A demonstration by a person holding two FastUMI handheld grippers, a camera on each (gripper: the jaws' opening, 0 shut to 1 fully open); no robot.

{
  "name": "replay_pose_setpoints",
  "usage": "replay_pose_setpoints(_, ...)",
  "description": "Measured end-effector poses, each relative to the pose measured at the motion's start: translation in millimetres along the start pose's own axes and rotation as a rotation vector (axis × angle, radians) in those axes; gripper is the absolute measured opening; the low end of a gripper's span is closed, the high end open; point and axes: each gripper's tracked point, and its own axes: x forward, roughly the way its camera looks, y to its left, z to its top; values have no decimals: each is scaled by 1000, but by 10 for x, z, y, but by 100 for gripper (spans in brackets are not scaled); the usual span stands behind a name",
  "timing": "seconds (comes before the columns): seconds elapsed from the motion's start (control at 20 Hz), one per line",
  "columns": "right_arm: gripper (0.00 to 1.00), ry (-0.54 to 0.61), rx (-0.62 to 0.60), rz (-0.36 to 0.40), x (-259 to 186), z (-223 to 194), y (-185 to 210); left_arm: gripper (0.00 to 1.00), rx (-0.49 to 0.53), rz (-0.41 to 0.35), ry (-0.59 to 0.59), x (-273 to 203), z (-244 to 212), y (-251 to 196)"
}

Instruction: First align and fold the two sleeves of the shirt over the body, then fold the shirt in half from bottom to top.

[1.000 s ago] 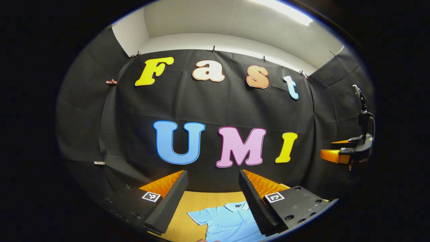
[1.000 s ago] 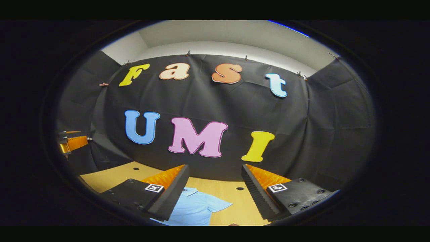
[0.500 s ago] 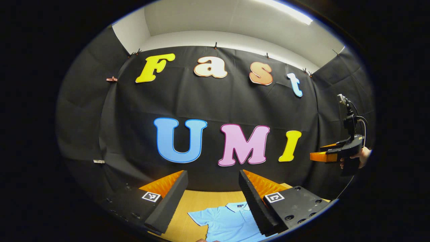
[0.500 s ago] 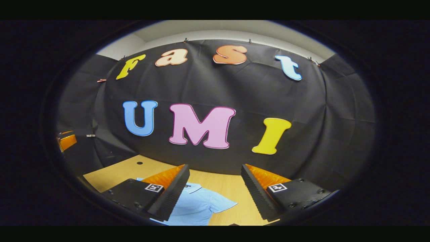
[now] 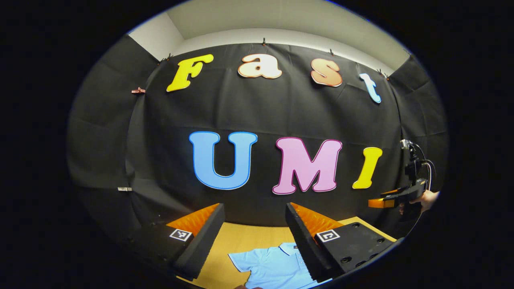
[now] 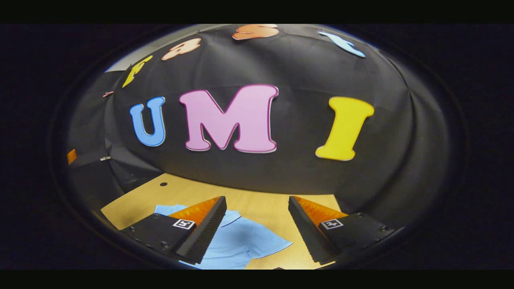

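At the bottom of the left gripper view, left gripper [image 5: 253,241] fingers well apart, holding nothing. Just beyond and below, shirt [image 5: 273,267] flat on the table [image 5: 249,239], collar toward the far wall, one sleeve out to lower left. Same lie in the right gripper view: right gripper [image 6: 257,230] spread and empty, shirt [image 6: 241,247] low and left of centre, sleeve [image 6: 267,243] reaching between the fingers. Both sleeves spread, long axis near to far; right apparently nearer.

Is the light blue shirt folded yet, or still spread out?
Spread: the light blue polo shirt lies flat on the wooden table, one short sleeve out sideways.
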Motion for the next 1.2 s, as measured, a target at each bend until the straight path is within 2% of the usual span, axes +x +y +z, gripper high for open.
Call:
replay_pose_setpoints(0.2,96,126,-8,-2,505,-650,-458,97,39,-21,50,341,-159,-319)
replay_pose_setpoints(0.35,98,243,16,11,826,-1238,-662,97,58,-31,73,565,-253,-490)
replay_pose_setpoints(0.4,98,285,13,15,921,-1454,-727,100,51,-31,77,615,-291,-538)
replay_pose_setpoints(0.45,99,325,5,18,996,-1650,-782,97,47,-32,85,665,-319,-578)
replay_pose_setpoints(0.6,96,429,11,41,1146,-2173,-863,97,67,-20,119,764,-441,-639)
replay_pose_setpoints(0.65,99,465,12,44,1185,-2328,-907,97,83,-14,129,785,-464,-635)
replay_pose_setpoints(0.7,95,492,19,53,1215,-2466,-937,97,97,-7,136,794,-495,-632)
replay_pose_setpoints(0.75,99,525,28,55,1228,-2595,-962,97,109,1,143,806,-506,-621)
replay_pose_setpoints(1.0,99,650,58,78,1203,-2967,-937,97,115,3,139,847,-513,-723)
replay_pose_setpoints(1.2,99,654,46,116,1207,-2959,-815,97,125,3,136,888,-534,-802)
